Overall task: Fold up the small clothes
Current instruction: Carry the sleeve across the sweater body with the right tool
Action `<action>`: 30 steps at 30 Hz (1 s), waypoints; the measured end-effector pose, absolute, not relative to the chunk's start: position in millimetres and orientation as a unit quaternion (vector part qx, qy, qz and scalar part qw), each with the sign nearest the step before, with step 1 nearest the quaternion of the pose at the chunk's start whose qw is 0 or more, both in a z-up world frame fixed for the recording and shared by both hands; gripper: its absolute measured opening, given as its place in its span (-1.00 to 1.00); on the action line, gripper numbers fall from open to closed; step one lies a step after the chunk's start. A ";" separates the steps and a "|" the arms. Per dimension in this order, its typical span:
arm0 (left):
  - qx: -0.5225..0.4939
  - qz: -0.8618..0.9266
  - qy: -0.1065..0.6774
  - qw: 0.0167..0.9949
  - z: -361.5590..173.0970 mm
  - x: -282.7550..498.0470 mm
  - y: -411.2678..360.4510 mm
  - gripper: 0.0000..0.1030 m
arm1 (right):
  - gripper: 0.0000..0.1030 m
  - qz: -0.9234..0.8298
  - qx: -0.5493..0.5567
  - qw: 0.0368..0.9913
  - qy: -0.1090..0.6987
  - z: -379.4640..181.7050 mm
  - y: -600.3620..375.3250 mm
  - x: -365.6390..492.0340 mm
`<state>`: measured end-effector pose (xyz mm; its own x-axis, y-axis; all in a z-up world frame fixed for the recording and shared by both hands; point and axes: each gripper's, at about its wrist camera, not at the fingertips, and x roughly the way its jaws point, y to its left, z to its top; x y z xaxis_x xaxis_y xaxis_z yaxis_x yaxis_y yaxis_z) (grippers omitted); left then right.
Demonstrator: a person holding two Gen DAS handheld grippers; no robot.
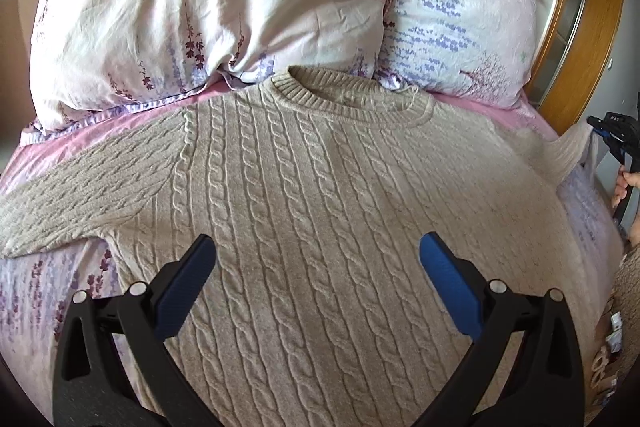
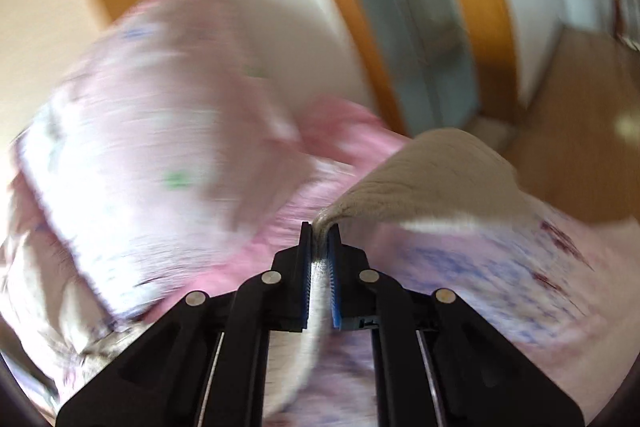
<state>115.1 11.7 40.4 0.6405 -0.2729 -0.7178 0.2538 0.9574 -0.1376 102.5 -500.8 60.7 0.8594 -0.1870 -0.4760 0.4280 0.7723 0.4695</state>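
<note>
Two pillows (image 1: 208, 7) beyond sweater (image 1: 320, 207) on floral bed (image 1: 48, 307); left gripper (image 1: 316, 267) spread above sweater; right gripper (image 2: 320, 247) pinches sleeve (image 2: 432, 179).

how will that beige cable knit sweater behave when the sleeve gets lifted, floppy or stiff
Probably floppy: the sleeve pinched in the right gripper drapes in a soft arch. The sweater looks thick-knit, so likely heavy enough to sag and drag. Its textured cables should grip the pads, not slip.
</note>
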 end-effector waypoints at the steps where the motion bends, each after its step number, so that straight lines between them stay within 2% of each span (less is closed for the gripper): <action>1: -0.028 -0.149 0.400 0.904 40.7 116.6 14.2 0.97 | -0.84 -0.137 0.272 0.932 0.197 72.4 -480.7 105.4; 6: -0.072 -0.142 0.411 0.897 38.5 122.6 24.1 0.97 | -0.84 0.013 0.232 0.951 0.206 88.9 -398.0 118.5; 10: -0.058 -0.136 0.395 0.907 39.9 119.3 24.4 0.97 | -0.84 0.129 0.212 0.922 0.297 52.2 -322.5 140.8; 14: -0.024 -0.135 0.382 0.914 42.6 114.5 19.1 0.97 | -0.82 0.158 0.202 0.884 0.391 3.5 -282.3 160.1; 16: -0.025 -0.139 0.383 0.913 43.0 113.9 20.4 0.97 | -0.70 0.155 0.220 0.875 0.403 -4.2 -284.3 161.5; 17: -0.028 -0.141 0.384 0.912 43.2 114.5 21.8 0.97 | -0.49 0.155 0.235 0.871 0.403 -2.9 -288.7 162.9; 18: -0.032 -0.142 0.385 0.911 42.6 114.8 23.4 0.97 | -0.15 0.152 0.266 0.864 0.399 -2.2 -299.5 162.8; 20: -0.043 -0.144 0.393 0.907 41.3 117.7 27.3 0.97 | 0.14 0.141 0.305 0.858 0.389 -0.1 -317.9 159.7; 27: -0.080 -0.153 0.404 0.898 38.6 123.2 39.7 0.97 | 0.10 0.049 0.410 0.839 0.356 -4.0 -384.8 153.0; 28: -0.086 -0.156 0.406 0.896 37.8 124.1 41.2 0.96 | 0.05 0.039 0.414 0.839 0.352 -4.7 -391.3 151.6; 30: -0.103 -0.164 0.410 0.891 36.2 126.1 45.2 0.96 | -0.25 0.017 0.418 0.841 0.344 -2.8 -400.7 154.7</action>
